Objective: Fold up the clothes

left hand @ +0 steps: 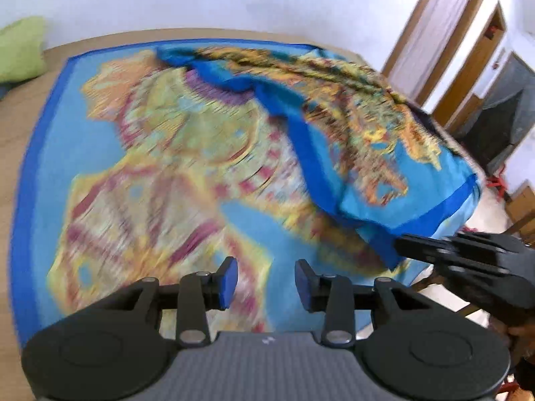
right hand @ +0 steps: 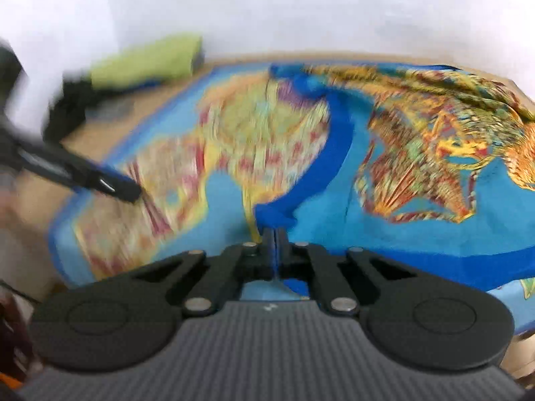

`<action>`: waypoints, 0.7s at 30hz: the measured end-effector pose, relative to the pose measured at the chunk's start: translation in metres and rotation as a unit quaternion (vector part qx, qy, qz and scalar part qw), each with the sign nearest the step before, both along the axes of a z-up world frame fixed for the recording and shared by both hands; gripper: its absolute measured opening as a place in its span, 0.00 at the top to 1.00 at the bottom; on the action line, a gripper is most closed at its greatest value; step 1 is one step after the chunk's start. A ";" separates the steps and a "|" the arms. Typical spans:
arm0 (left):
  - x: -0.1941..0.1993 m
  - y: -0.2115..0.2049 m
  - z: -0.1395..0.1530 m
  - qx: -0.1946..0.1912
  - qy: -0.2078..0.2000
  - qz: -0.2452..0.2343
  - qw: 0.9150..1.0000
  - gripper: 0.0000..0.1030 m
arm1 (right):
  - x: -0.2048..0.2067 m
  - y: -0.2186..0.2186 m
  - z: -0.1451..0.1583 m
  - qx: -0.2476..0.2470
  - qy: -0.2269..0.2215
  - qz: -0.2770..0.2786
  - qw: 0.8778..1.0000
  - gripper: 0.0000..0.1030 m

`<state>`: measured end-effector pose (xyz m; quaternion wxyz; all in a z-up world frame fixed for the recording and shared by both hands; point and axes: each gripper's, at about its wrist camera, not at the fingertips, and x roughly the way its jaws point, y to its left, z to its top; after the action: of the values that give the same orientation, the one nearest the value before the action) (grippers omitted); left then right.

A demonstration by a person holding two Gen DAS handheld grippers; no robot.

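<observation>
A large blue scarf (left hand: 174,153) with a yellow, red and orange pattern and a dark blue border lies spread on a wooden table. Its right part is folded back over itself in a loose flap (left hand: 374,140). My left gripper (left hand: 266,282) is open and empty, just above the scarf's near edge. My right gripper (right hand: 275,244) is shut on the dark blue border of the flap (right hand: 277,215) and holds it up. The right gripper also shows in the left wrist view (left hand: 401,244) at the flap's corner. The left gripper shows in the right wrist view (right hand: 132,193), over the scarf's left side.
A green folded cloth (left hand: 21,48) lies at the table's far left corner; it also shows in the right wrist view (right hand: 147,60). A white wall stands behind the table. Wooden door frames (left hand: 434,33) and a dark doorway are at the right. The wooden table edge (left hand: 10,127) shows at the left.
</observation>
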<state>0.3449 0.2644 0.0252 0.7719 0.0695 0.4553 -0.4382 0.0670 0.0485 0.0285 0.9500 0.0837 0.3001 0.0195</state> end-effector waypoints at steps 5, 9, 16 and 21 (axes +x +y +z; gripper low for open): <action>0.049 -0.066 -0.006 -0.067 0.092 0.004 0.993 0.50 | -0.025 -0.033 0.037 0.070 -0.062 -0.019 0.995 0.97; 0.092 -0.114 -0.026 -0.098 0.171 0.018 0.980 0.46 | -0.045 -0.055 0.061 0.109 -0.099 -0.011 0.989 0.98; 0.099 -0.143 -0.043 -0.050 0.164 0.028 0.985 0.46 | -0.035 -0.057 0.042 0.048 -0.041 -0.009 0.998 0.91; 0.092 -0.132 -0.039 -0.021 0.140 0.020 0.990 0.46 | 0.009 -0.032 -0.011 0.019 0.022 -0.047 0.998 0.50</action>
<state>0.4374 0.1326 -0.0136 0.7102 -0.0179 0.5511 -0.4378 0.0760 0.0161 0.0173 0.9414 0.1163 0.3158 -0.0215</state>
